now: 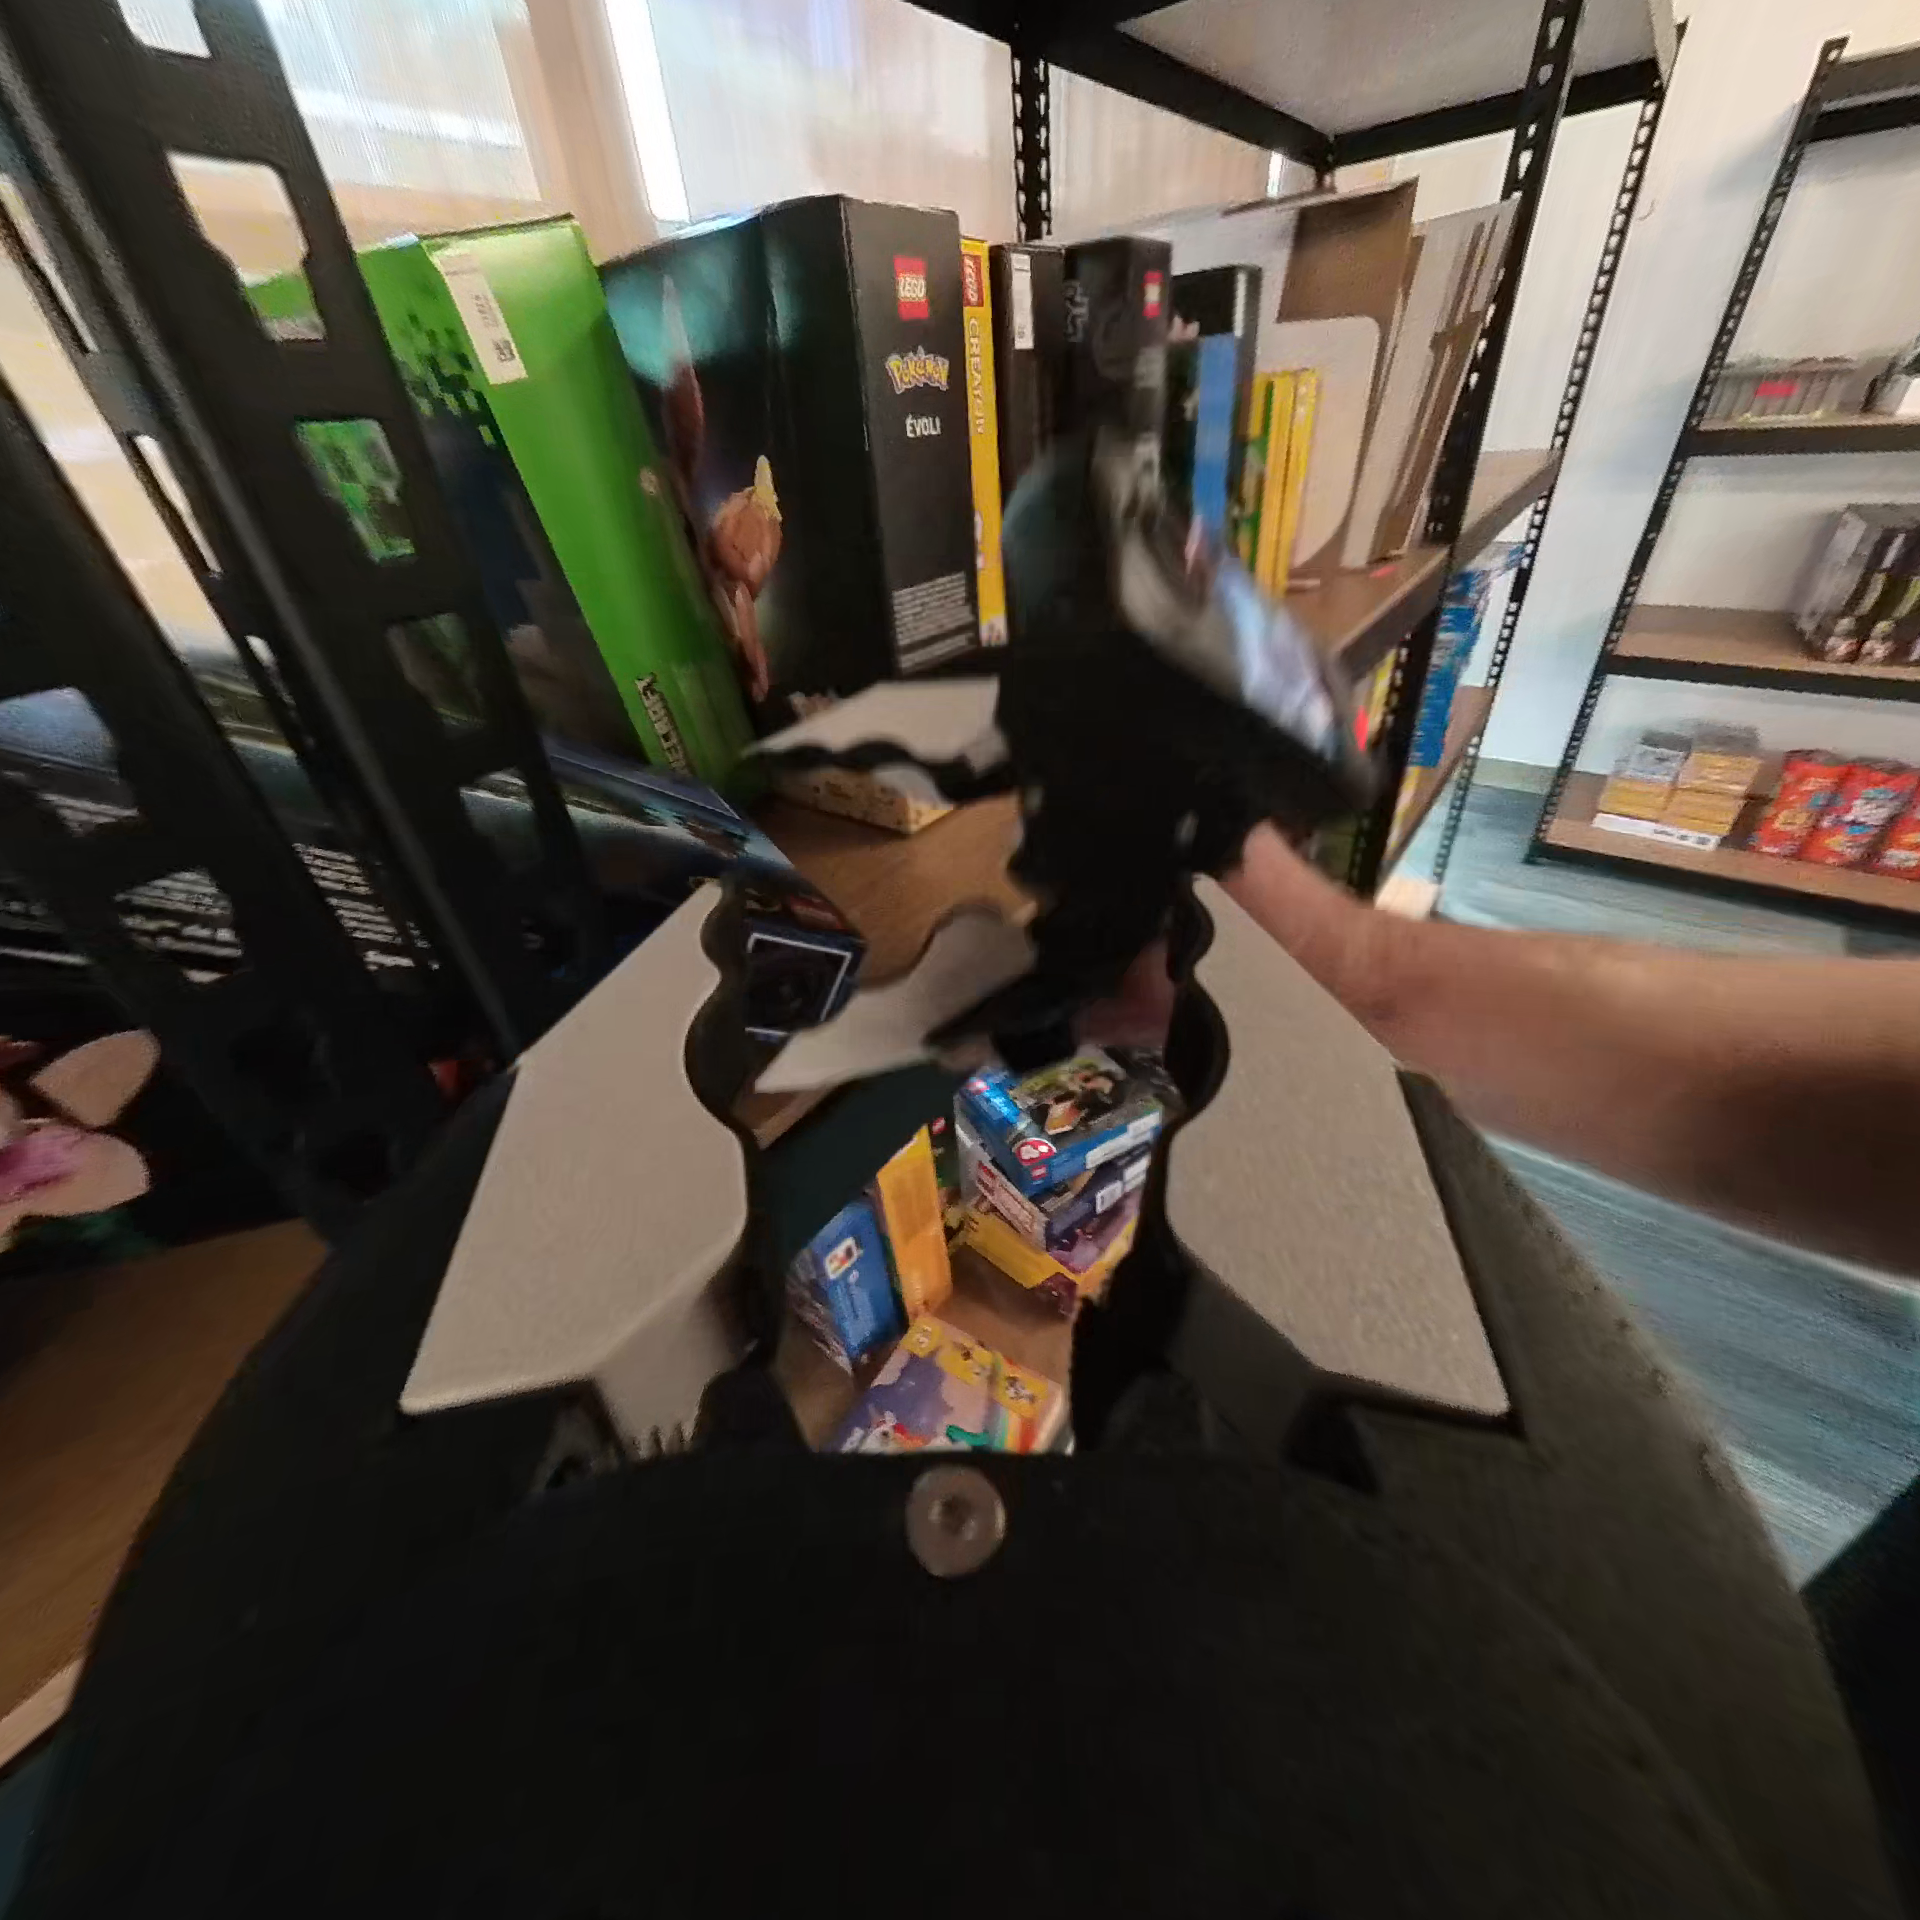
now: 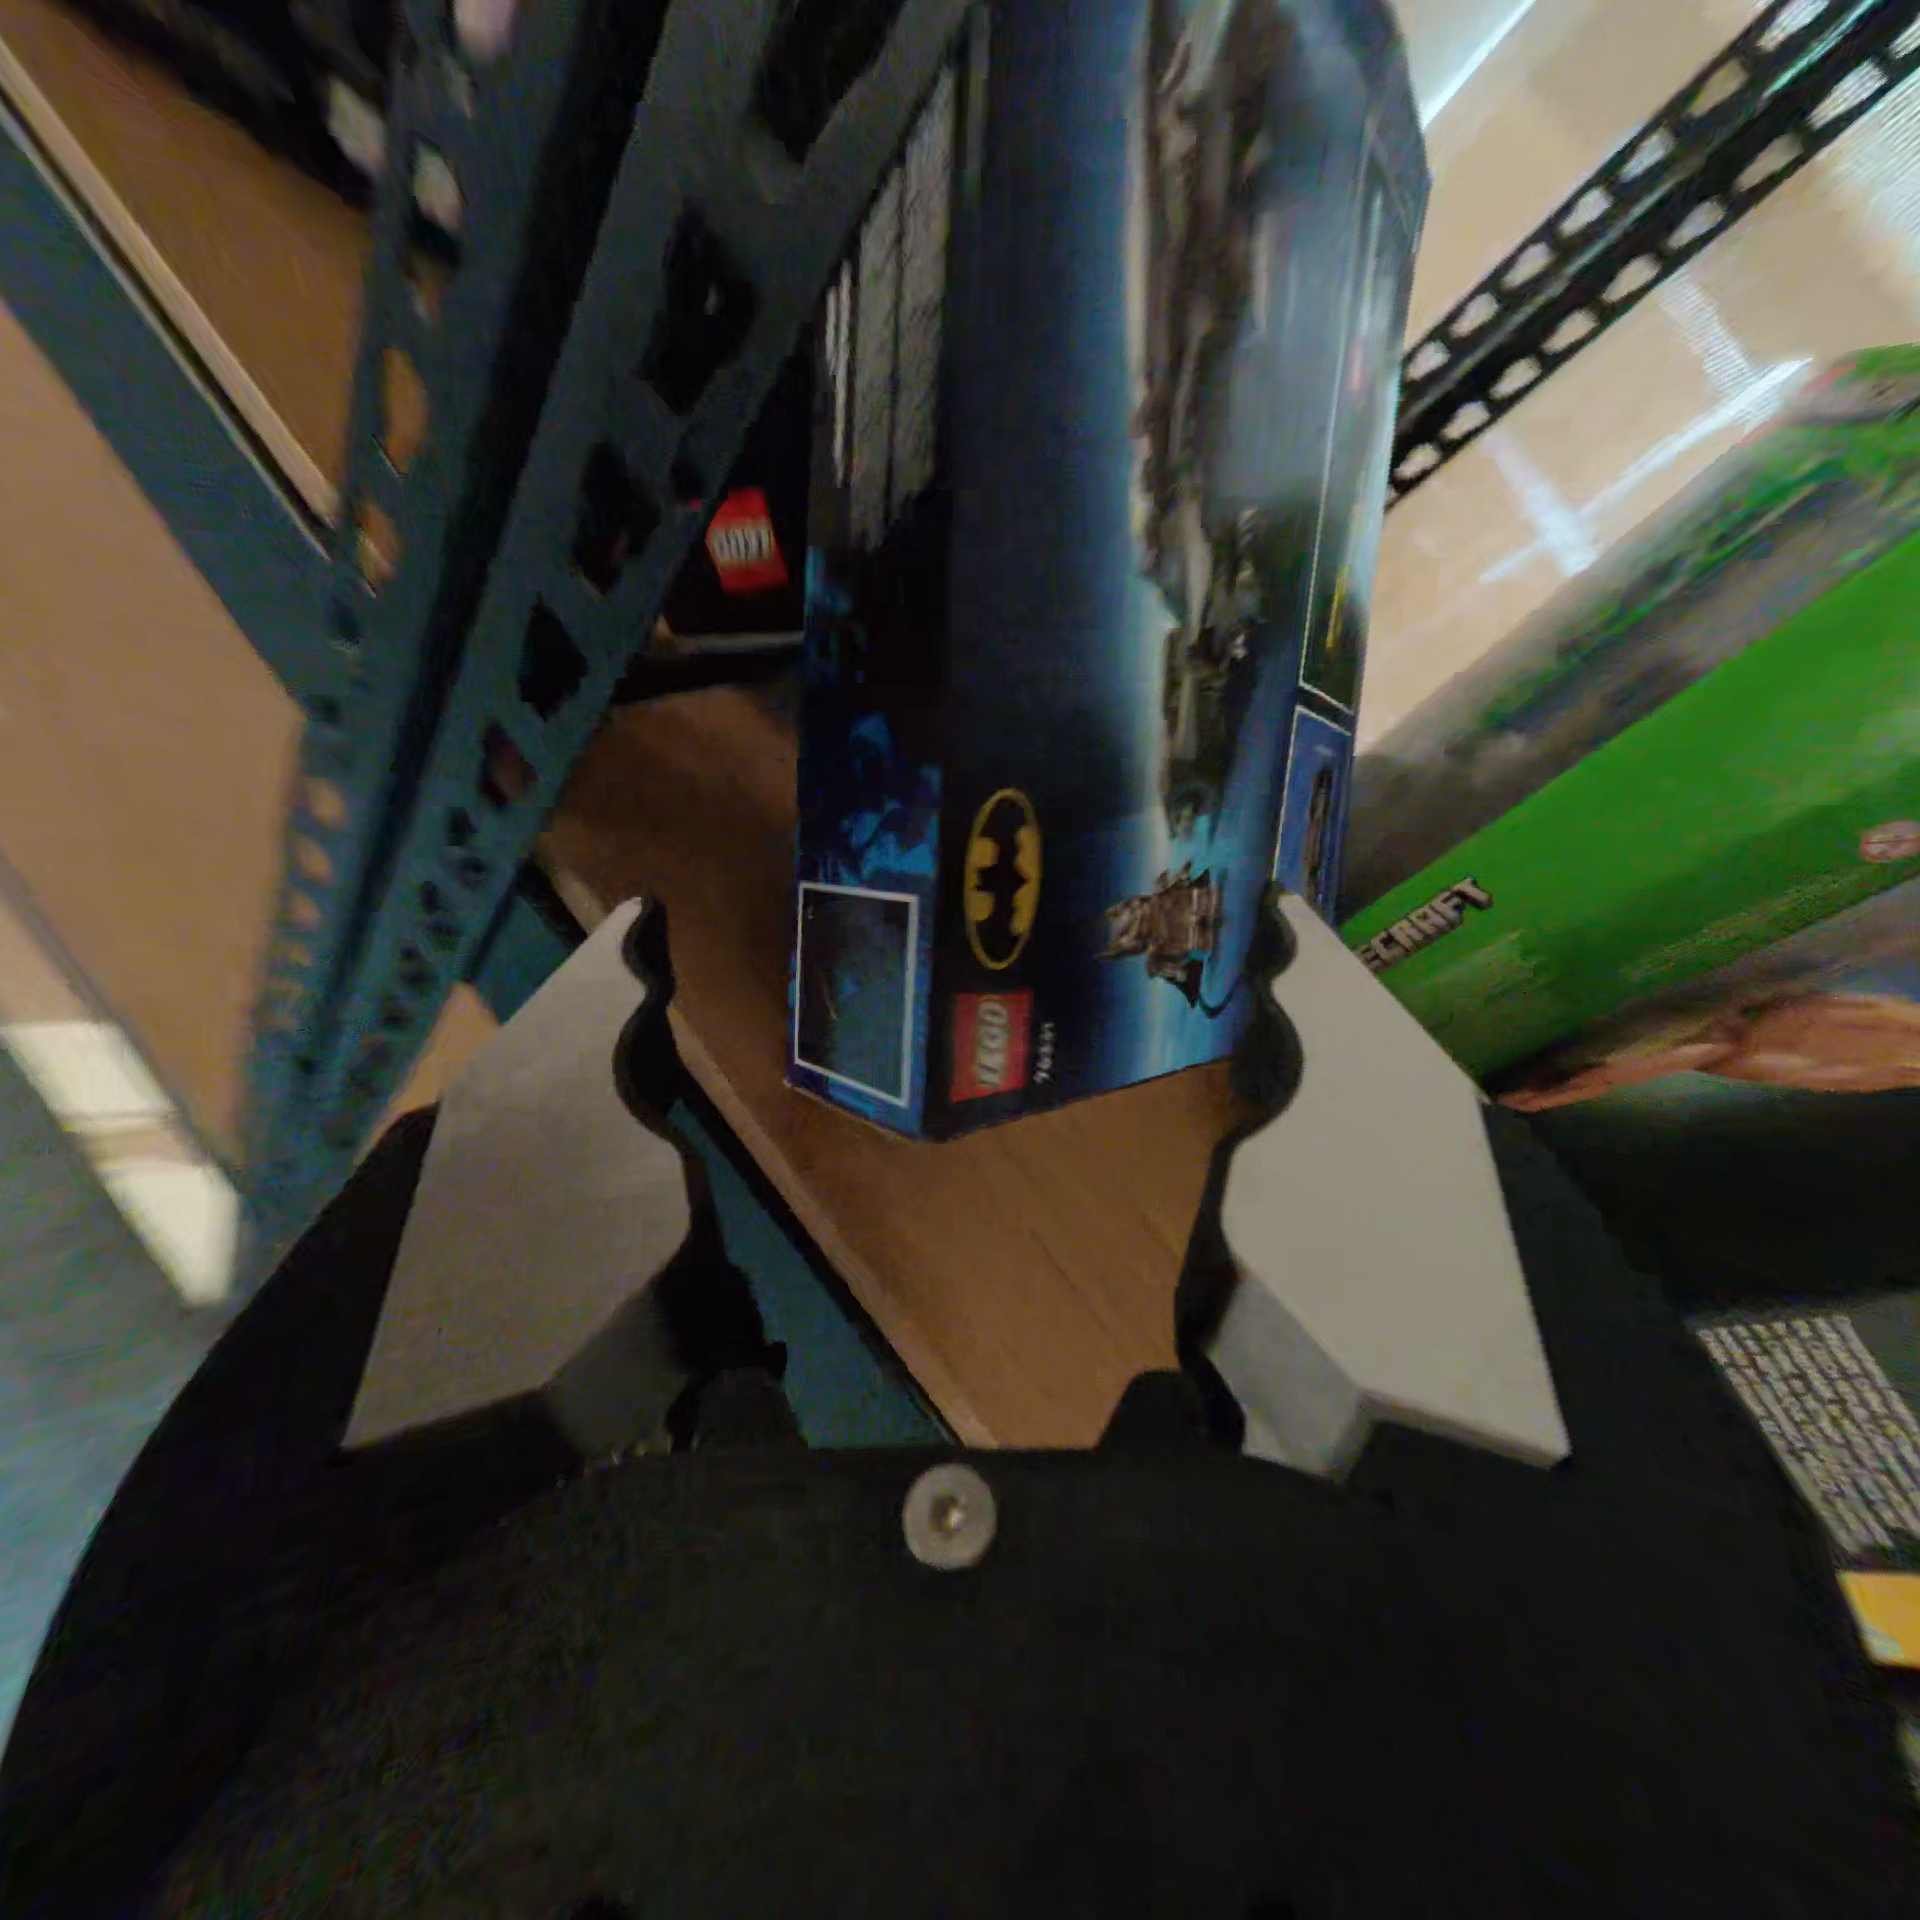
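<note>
Your right gripper point(image 2: 951, 997) stands wide apart around the corner of a dark blue toy box point(image 2: 1081, 644): one finger point(image 2: 1340, 1049) sits against the box's side, the other finger point(image 2: 540, 1101) is clear of it with bare wooden shelf point(image 2: 1039, 1247) showing between, so nothing is clamped. Your left gripper point(image 1: 951, 997) is likewise spread with nothing between its pads, held above a lower shelf's heap of small coloured boxes point(image 1: 1049, 1164). Beyond, the blue box lies flat at the shelf's near edge beside the black rack post point(image 1: 343, 623), then a leaning green box point(image 1: 561, 488), a tall black box point(image 1: 831, 436) and further boxes standing in a row.
</note>
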`<state>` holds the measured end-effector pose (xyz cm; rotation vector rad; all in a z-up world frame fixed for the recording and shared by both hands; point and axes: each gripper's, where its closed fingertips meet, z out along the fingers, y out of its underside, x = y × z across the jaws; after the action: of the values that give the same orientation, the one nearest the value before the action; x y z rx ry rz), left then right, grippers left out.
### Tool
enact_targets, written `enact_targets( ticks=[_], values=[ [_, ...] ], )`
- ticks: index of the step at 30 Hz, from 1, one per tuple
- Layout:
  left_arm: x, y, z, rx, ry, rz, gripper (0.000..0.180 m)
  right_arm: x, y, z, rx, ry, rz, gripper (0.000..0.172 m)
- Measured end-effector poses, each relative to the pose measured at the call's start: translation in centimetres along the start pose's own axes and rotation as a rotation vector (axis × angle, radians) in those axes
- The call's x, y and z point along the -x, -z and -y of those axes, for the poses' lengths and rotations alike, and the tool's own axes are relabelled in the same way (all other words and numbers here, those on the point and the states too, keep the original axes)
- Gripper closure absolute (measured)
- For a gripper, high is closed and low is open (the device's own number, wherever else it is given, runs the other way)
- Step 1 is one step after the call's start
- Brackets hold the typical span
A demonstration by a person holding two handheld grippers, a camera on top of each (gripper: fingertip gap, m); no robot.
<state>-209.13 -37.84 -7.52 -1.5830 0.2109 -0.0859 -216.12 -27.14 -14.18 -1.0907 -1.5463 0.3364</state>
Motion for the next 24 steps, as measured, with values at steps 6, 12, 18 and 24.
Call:
enact_targets(
  ticks=[6, 12, 18, 24],
  values=[
    [-0.2, 0.1, -1.2, 0.026, -0.059, -0.003, 0.103, 1.1, -3.8, 0.6, -0.019, 0.087, -0.153, 0.073],
    [-0.3, 0.7, -1.6, 0.023, -0.086, -0.007, 0.106, -0.3, -3.2, 1.0, -0.059, 0.003, -0.168, 0.106],
    [-0.7, 0.3, -1.8, 0.022, -0.102, -0.034, 0.108, -1.5, -2.3, 0.8, -0.071, -0.07, -0.153, 0.112],
    [-2.2, -1.3, -2.1, 0.024, -0.121, -0.087, 0.108, -3.0, -0.4, 0.5, -0.145, -0.221, -0.139, 0.115]
  ],
)
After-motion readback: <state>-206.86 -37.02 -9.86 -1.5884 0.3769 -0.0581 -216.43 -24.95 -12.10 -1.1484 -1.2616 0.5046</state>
